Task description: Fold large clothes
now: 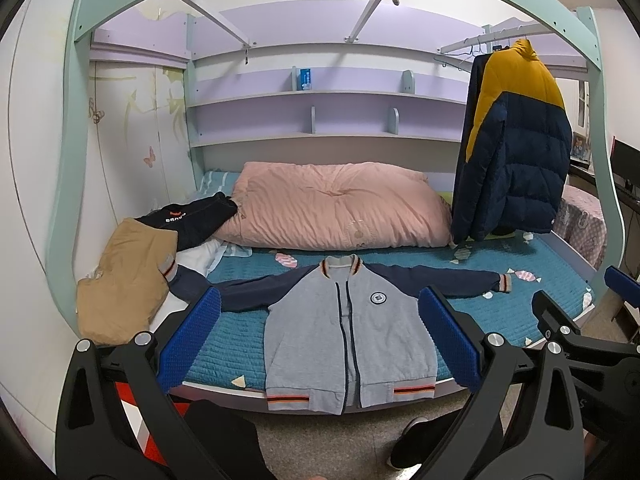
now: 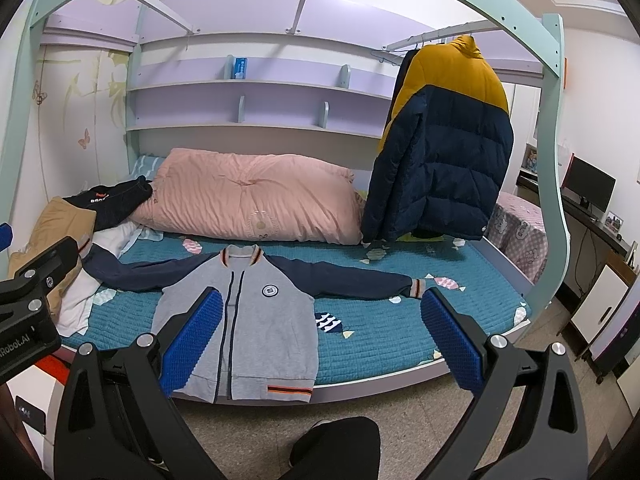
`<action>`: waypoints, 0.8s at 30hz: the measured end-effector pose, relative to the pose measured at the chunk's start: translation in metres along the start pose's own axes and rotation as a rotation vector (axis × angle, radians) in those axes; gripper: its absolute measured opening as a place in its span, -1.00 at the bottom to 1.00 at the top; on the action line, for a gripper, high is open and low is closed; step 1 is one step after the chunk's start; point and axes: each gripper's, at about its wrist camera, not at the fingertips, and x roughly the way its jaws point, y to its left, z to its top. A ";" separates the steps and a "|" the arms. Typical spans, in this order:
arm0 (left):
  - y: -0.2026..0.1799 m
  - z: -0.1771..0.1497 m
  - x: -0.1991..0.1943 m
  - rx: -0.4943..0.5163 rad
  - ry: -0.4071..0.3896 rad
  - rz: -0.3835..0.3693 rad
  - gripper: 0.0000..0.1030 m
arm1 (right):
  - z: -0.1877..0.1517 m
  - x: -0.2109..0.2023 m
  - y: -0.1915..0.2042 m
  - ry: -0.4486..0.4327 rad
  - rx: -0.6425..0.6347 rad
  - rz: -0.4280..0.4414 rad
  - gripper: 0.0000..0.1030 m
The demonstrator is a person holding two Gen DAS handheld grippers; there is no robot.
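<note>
Nearest the cameras, the left gripper [image 1: 320, 336] and the right gripper [image 2: 322, 336] hung in the air over the floor at the foot of the bed, each with its blue-padded jaws spread wide and holding nothing. The person's dark-trousered legs [image 2: 340, 448] stood on the speckled floor below them. Just beyond, a grey baseball jacket [image 1: 352, 332] with navy sleeves lay flat, front up and zipped, on the teal quilted mattress cover [image 2: 384, 332]. Its striped hem hung slightly over the bed's front edge, and both sleeves stretched straight out sideways. To the left sat a tan garment [image 1: 128, 280] and a black garment with white lettering [image 1: 200, 216]. Behind the jacket lay a bunched pink duvet [image 1: 336, 208]. A navy and mustard puffer jacket [image 2: 444, 152] hung from a rail at right. Lilac shelves [image 1: 320, 100] lined the far wall.
</note>
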 end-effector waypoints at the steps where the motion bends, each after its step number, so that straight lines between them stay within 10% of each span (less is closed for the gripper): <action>1: 0.001 0.000 0.000 -0.002 0.001 -0.002 0.92 | 0.000 0.000 0.000 0.000 -0.001 0.000 0.87; 24: 0.002 0.003 -0.002 -0.006 -0.007 0.003 0.92 | -0.005 0.000 -0.001 0.000 0.000 0.000 0.87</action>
